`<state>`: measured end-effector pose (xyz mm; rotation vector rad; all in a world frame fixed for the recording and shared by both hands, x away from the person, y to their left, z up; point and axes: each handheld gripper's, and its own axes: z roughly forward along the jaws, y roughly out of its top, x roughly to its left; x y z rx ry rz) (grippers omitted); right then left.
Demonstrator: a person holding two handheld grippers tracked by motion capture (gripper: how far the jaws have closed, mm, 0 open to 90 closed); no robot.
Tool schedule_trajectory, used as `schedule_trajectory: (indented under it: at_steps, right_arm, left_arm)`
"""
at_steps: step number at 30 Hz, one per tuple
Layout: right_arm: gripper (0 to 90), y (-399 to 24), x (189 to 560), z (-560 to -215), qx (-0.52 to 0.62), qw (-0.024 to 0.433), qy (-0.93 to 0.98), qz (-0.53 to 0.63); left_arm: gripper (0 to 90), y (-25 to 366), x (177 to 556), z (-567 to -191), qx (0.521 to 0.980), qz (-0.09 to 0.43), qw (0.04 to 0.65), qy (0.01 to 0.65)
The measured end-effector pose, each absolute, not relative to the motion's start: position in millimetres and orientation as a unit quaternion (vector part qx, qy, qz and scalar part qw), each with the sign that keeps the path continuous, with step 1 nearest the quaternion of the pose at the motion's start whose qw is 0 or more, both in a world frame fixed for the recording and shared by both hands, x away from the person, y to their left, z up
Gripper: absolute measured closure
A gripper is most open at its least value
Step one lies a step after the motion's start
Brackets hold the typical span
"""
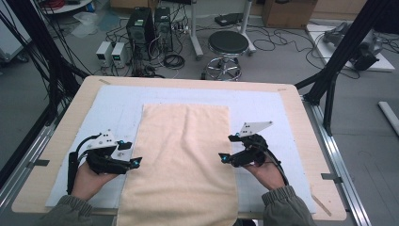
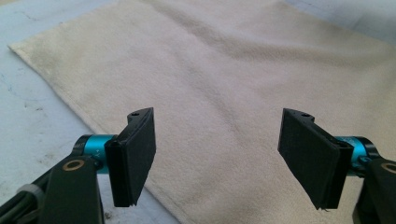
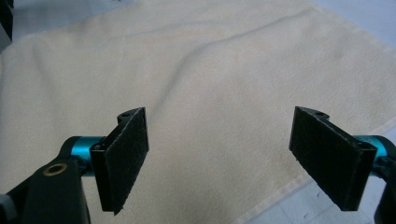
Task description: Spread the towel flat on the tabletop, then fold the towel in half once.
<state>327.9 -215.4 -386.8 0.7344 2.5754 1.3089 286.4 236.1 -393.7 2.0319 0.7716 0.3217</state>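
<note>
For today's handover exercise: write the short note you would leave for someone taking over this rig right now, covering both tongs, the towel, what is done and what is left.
Left tongs: jaws open, nothing between them, at the left long edge of the beige towel.
Right tongs: jaws open, empty, at the towel's right long edge.
Towel: lies flat on the white mat, long way toward you, its near end hanging over the edge of the table. A soft ripple shows in the right gripper view.
Done: towel spread out, neither tongs gripping it.
Left: probably grip both side edges and fold; no fold is made yet.
</note>
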Motion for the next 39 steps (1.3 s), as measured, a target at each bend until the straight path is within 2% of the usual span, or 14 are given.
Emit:
schedule_trajectory:
  at_steps: [9,13,24,28,32,39]
  right_arm:
    - [19.1,-215.8,334.5,-386.4,0.251,0.077,0.861,0.435]
    - [19.5,-213.9,340.4,-378.3,0.25,0.081,0.864,0.43]
    - [21.9,-207.0,383.4,-344.4,0.249,0.125,0.857,0.433]
    - [23.7,-202.2,407.1,-351.9,0.262,0.137,0.852,0.433]
    - [23.8,-199.2,423.1,-372.3,0.283,0.123,0.859,0.409]
    - [27.0,-201.9,435.6,-393.8,0.299,0.122,0.86,0.395]
  left_arm:
    - [28.9,241.2,294.6,-392.1,0.818,0.127,0.458,0.323]
    - [29.5,244.1,301.8,-379.2,0.817,0.138,0.458,0.323]
    - [32.5,242.4,347.7,-351.5,0.812,0.181,0.442,0.336]
    - [34.1,238.6,368.1,-359.1,0.813,0.185,0.434,0.341]
    - [34.2,235.1,383.0,-373.6,0.816,0.176,0.428,0.347]
    - [35.9,232.4,400.3,-392.3,0.804,0.172,0.433,0.37]
